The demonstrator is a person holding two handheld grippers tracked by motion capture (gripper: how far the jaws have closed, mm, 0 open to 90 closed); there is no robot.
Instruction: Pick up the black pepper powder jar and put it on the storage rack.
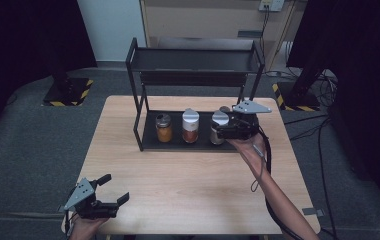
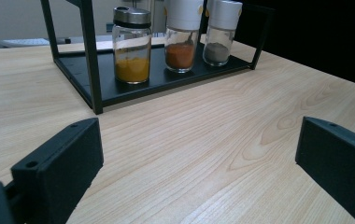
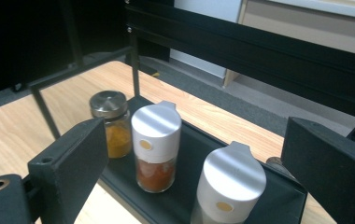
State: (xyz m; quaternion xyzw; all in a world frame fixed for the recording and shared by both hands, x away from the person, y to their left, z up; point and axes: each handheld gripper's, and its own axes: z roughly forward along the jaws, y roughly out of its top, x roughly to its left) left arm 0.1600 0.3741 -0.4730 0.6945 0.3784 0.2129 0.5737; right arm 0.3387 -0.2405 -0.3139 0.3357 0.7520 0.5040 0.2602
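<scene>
Jaws of right gripper (image 1: 217,131) open, perhaps straddling grey jar (image 3: 229,186)

rack (image 1: 139,107) sits mid-table (image 1: 178,175) | three jars on its bottom tray: yellow jar (image 1: 164,128), red jar (image 1: 190,126), grey jar (image 1: 219,128) | right gripper (image 1: 228,131) right by the grey jar | left gripper (image 1: 114,190) chilling near corner, jaws apart

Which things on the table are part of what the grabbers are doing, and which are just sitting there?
Part of the job:
- right gripper, jaws open
- grey spice jar with a white cap, nearest those jaws
- black rack that holds the jars

Just sitting there:
- orange spice jar
- yellow spice jar
- left gripper, open, at the table's near edge
</scene>
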